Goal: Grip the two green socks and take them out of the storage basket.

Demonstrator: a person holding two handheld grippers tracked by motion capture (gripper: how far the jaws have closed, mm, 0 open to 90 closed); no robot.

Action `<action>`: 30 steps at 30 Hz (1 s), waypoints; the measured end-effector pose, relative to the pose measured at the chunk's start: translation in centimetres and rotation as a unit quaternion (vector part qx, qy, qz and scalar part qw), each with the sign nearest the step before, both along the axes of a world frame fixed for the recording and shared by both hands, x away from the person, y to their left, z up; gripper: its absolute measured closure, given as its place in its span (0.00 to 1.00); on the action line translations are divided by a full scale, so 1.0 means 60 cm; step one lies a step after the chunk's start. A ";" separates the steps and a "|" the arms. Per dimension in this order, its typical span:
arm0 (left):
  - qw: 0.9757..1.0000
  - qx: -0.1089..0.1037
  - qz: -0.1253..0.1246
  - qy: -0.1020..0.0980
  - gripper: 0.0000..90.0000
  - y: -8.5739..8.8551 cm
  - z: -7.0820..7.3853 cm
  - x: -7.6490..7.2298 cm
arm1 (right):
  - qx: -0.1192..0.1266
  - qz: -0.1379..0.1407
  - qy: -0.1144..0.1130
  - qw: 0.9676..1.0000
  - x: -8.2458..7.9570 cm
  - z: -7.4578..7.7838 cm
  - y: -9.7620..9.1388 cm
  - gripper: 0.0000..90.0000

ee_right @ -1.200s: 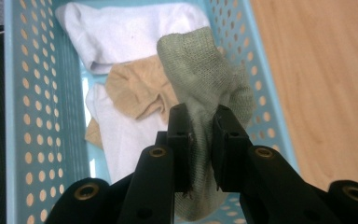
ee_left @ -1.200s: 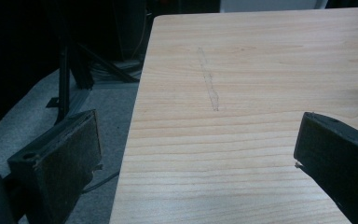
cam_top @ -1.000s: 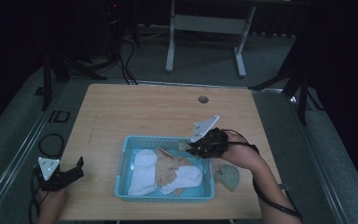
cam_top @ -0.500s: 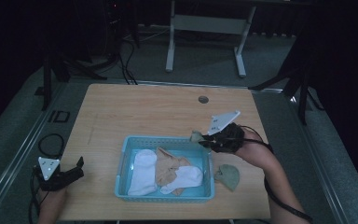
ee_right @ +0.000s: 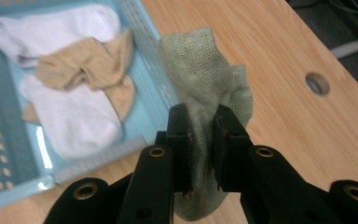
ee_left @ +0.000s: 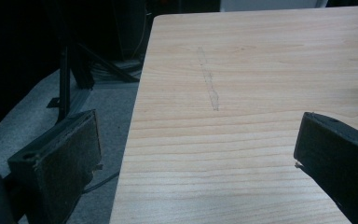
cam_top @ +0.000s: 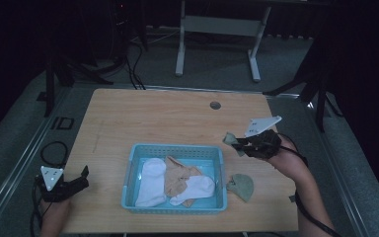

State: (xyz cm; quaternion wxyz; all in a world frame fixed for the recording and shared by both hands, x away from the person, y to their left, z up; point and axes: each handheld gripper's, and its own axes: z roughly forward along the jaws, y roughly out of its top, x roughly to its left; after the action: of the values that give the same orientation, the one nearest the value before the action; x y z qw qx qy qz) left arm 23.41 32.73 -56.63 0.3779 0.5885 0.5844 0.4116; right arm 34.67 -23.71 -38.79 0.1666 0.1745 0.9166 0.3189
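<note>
Green sock (ee_right: 204, 88) hangs pinched in the right claw (ee_right: 200, 135), lifted above the desk (cam_top: 168, 118) just right of the blue basket (cam_top: 173, 149). Its likely mate, a second green sock (cam_top: 241, 185), lies on the desk near the basket's right wall, though dim light makes the match uncertain. Two white socks (cam_top: 150, 180) and a tan sock (cam_top: 177, 177) lie in the basket. The left claw (cam_top: 81, 175) rests wide and empty at the desk's near left corner. The carry step seems in hand; next, set this sock down beside its mate.

Dim overall: the table (cam_top: 177, 113) is softly lit, its surroundings nearly black, and the close views are slightly soft.
</note>
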 end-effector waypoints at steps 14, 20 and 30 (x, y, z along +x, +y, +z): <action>1.000 0.000 0.000 0.001 0.00 0.000 0.000 0.000 | 0.007 -0.070 0.044 0.997 0.033 -0.097 -0.067 0.87; 1.000 0.000 0.000 0.001 0.00 0.000 0.000 0.000 | 0.012 -0.094 0.071 0.993 0.040 -0.144 -0.085 0.87; 1.000 -0.003 0.001 0.003 0.00 0.001 0.000 0.001 | 0.004 -0.111 0.114 0.987 0.047 -0.212 -0.093 0.84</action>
State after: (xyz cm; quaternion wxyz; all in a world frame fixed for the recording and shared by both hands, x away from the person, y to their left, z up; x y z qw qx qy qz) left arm 23.45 32.77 -56.62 0.3773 0.5879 0.5873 0.4089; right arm 37.49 -29.31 -51.48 0.0946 0.3110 0.9033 0.2800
